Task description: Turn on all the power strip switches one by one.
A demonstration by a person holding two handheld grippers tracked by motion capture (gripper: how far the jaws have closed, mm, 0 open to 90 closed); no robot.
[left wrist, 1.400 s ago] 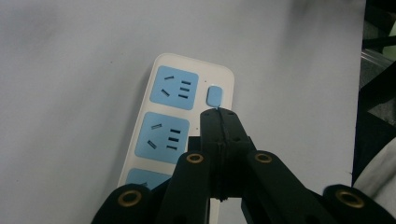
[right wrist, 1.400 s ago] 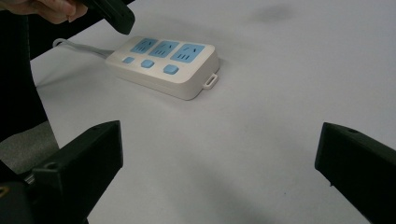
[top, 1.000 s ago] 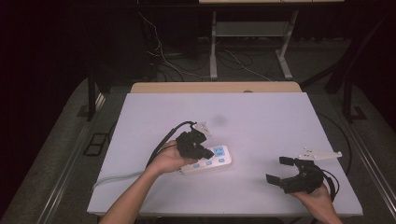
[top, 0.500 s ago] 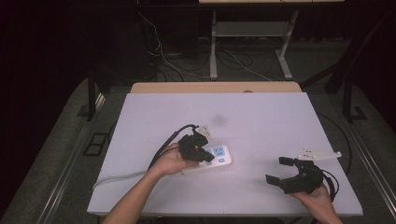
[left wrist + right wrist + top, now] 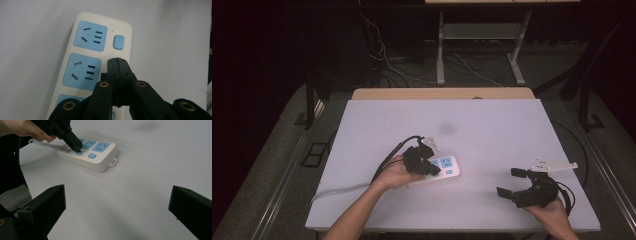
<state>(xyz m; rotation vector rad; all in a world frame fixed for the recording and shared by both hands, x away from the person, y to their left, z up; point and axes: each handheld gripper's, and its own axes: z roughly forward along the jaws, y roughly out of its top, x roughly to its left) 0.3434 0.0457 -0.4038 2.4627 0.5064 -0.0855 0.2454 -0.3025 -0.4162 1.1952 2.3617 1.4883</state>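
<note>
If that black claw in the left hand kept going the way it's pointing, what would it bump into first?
Most likely the white power strip. The left gripper, jaws shut, points down at the strip's row of blue switch buttons. In the right gripper view its tip looks to be at or on one, though contact is hard to confirm.

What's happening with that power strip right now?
Left gripper shut, tip on a blue switch of the power strip. Right gripper open, off to the side. Nothing in the way.

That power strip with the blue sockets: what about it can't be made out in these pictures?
- Left gripper view: the power strip runs off the bottom edge, and the shut left claw covers the switch beneath its tip.
- High view: the hand hides the near end; socket slots too small.
- Right gripper view: the strip's cable leaves frame.
</note>
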